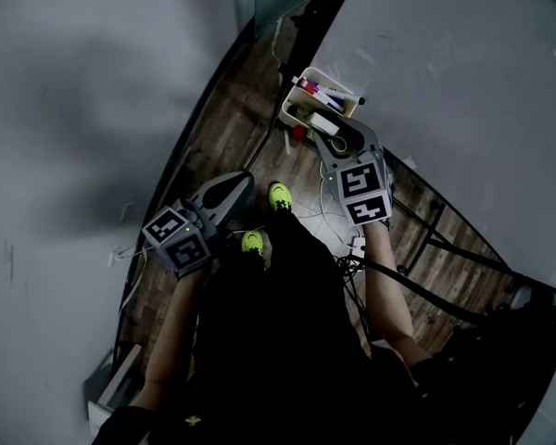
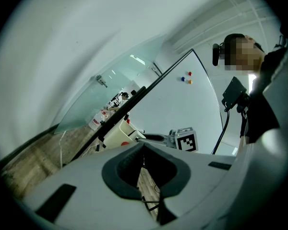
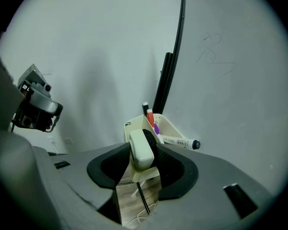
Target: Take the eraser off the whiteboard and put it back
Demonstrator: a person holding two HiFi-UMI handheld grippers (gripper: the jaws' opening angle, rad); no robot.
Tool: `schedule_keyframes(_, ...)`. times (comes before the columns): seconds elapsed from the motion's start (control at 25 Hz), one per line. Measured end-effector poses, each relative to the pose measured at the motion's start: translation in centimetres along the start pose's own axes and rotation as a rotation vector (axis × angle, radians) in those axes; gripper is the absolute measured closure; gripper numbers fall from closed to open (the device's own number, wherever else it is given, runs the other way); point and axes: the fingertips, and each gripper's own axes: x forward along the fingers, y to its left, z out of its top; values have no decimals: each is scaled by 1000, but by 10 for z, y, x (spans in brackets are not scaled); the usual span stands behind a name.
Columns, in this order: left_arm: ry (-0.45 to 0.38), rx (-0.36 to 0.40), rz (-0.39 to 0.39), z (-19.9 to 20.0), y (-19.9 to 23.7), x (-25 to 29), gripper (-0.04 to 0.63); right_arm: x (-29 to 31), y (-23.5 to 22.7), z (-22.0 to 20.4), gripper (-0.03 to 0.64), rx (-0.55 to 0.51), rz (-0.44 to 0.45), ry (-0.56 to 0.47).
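Item: whiteboard eraser [image 3: 141, 150]; a small rounded block with a cream plastic body and a dark felt face on its right side as the right gripper view shows it; set on edge, long side upright; shows as a pale lump in the head view [image 1: 326, 123].

Location: just in front of the marker tray [image 3: 170, 126] and level with its rim, off the tray's floor; carried by the right gripper [image 3: 143, 153], whose dark pads press on its two broad sides, cream side to one pad and felt side to the other; jaws at a middling spread, set by the eraser's thickness.

Marker tray: cream open box [image 1: 292, 100] fixed at the lower edge of the whiteboard [image 1: 463, 91]; red and purple markers [image 3: 150, 116] stand in its far end; one white marker with a black cap [image 3: 180, 142] lies across its right rim, cap pointing away from the tray.

Right gripper, head view [image 1: 332, 130]: reaches to the tray's near side, angled downward.

Left gripper [image 2: 144, 145]: well apart from the tray, to its left in the head view [image 1: 246, 182]; held about level; jaw tips meet with nothing between them.

Whiteboard: faint grey marks above and to the right of the tray.
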Motion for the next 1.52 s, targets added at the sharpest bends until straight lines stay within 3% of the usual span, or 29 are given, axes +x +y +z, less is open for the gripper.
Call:
schedule_keyframes(0.72,-15,10,-4,6,-3,-4,581,-5,-3,15,446,0,-7,-28)
schedule_keyframes(1.52,-18,45,-61,8,-21,-7,581,-37,-3,43,448,-30,-64,-85)
